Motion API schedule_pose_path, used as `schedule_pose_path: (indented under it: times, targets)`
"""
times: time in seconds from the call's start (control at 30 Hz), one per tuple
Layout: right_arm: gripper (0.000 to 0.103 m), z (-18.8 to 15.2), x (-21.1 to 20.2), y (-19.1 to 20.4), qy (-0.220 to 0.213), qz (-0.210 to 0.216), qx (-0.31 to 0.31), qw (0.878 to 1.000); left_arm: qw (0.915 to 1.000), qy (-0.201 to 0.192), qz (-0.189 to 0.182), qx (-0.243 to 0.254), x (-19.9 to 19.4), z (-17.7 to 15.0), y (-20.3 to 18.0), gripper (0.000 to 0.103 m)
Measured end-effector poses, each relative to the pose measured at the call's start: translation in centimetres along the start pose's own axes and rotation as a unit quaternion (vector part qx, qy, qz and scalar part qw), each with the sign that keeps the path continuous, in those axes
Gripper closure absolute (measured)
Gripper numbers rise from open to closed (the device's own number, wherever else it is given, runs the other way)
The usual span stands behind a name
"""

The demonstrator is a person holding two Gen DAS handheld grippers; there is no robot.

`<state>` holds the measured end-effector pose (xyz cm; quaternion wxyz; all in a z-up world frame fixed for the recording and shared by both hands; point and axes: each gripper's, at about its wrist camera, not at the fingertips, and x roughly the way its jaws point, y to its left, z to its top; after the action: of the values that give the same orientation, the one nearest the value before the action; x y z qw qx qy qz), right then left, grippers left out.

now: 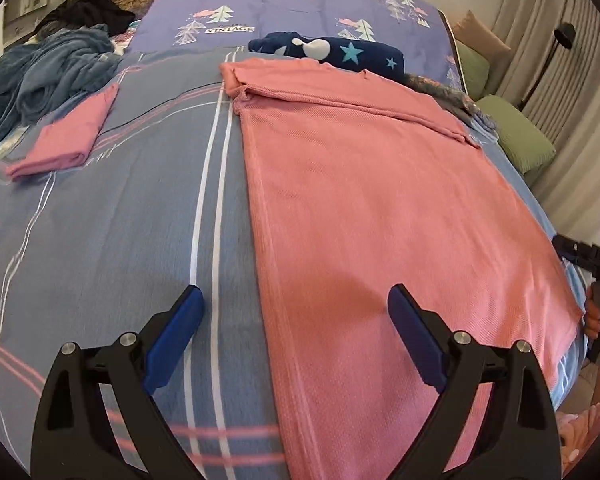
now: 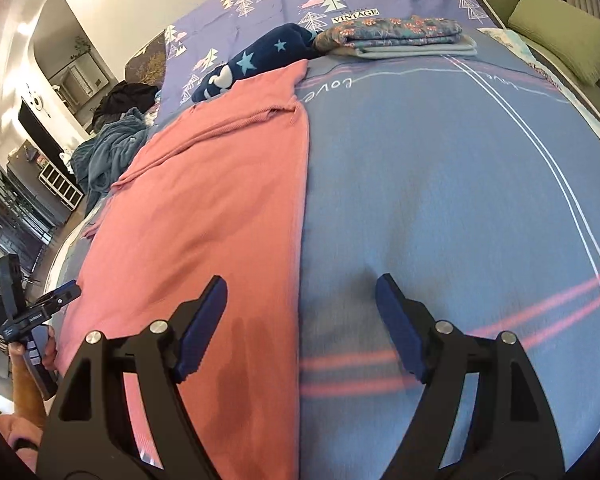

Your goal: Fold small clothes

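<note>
Looking down the left wrist view: left gripper (image 1: 294, 312) spread wide, empty, over blue bedspread (image 1: 100, 240) w/ pink garment (image 1: 380, 200) laid flat; folded pink piece (image 1: 66, 136) far left, curtains at right. Right wrist view: right gripper (image 2: 300, 300) likewise released; folded floral stack (image 2: 396, 36) only here; garment's near hem cut off.

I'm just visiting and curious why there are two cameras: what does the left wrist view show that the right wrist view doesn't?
Only the left wrist view shows the small folded pink cloth lying on the bedspread. Only the right wrist view shows the folded floral stack near the pillows. Both show the large pink garment spread flat, the navy star-print item beyond it, and the crumpled blue blanket.
</note>
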<state>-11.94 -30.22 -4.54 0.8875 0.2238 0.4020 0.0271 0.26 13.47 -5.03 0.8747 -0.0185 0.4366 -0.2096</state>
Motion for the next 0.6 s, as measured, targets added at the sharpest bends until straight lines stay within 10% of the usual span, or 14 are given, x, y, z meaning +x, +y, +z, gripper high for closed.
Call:
schedule_pose_path:
  times: [0.37,0.6]
  targets:
    - [0.026,-5.2,-4.0,0.0,0.013,0.032,-0.009,0.999,0.9994,0.004,-0.028,-0.019,-3.6,-4.2,-0.5,0.009]
    - [0.045,-8.0,-6.2,-0.9,0.018,0.086,0.026,0.996,0.9955,0.015,-0.083,-0.044,-5.9,-6.9,-0.3,0.009]
